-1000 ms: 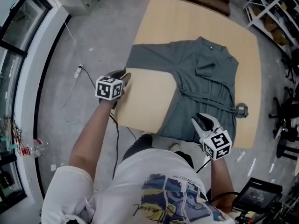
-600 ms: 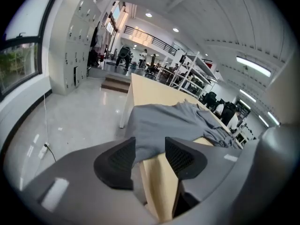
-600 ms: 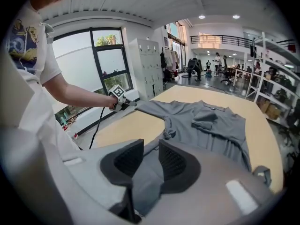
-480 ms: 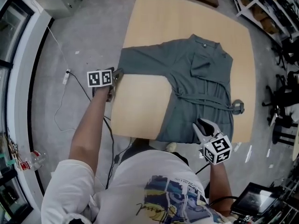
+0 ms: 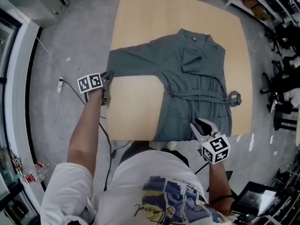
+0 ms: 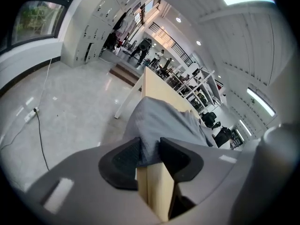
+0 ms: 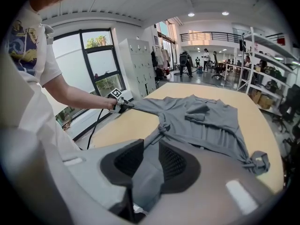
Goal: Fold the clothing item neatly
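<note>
At the near edge of the surface [image 5: 159,22], the right tongs [image 5: 199,124] stand narrowly apart, pinching the hem [image 5: 187,125] of the grey garment [image 5: 197,78]. At its left edge the left tongs [image 5: 108,75], jaws just closing, grip the sleeve [image 5: 133,62]. The garment lies flat, lengthwise, collar [image 5: 194,35] toward the far edge.

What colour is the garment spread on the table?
The garment is plain grey-green; it shows best in the head view.

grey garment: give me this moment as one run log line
grey garment laid out on table | left gripper jaws just closing on sleeve end at table edge | right gripper clamped on hem
</note>
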Demonstrator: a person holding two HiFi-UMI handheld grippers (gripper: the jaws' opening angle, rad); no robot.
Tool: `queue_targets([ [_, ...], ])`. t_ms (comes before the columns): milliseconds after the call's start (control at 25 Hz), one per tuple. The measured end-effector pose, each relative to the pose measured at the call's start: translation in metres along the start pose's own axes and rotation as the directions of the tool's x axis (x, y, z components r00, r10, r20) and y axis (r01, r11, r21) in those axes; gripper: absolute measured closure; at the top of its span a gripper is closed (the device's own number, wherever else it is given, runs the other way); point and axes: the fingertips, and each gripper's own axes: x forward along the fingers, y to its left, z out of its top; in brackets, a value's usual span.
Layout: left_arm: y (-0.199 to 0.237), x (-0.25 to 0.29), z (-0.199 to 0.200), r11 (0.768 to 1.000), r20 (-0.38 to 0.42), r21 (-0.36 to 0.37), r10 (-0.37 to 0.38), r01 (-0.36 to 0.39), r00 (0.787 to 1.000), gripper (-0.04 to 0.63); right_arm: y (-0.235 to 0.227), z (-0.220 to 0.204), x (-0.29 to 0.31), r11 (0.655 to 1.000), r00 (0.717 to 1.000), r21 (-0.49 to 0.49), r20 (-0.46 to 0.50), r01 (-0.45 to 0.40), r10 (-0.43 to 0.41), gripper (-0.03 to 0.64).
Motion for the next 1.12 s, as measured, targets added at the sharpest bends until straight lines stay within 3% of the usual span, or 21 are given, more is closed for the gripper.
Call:
queue_targets([
  [240,0.0,-0.009,0.021,0.995,0.07,0.07,0.071,-0.076,0.995,0.563,-0.002,0.004,-0.001,1.0,1.0,0.005,0.019,0.011,-0.011,0.525],
  [520,-0.028,-0.018,0.044,0.979,0.186,0.152,0.108,-0.137,0.977,0.574,-0.016,-0.011,-0.012,1.0,1.0,0.028,0.028,0.012,-0.013,0.525],
  [800,-0.088,-0.034,0.071,0.964,0.297,0.214,0.091,-0.159,0.951,0.574,-0.048,-0.01,-0.03,1.0,0.998,-0.007,0.065,-0.017,0.017,0.525],
  [1120,-0.19,-0.03,0.091,0.903,0.36,0.376,0.065,-0.209,0.931,0.575,-0.103,-0.022,-0.061,0.999,0.994,-0.007,0.098,-0.041,0.042,0.525],
])
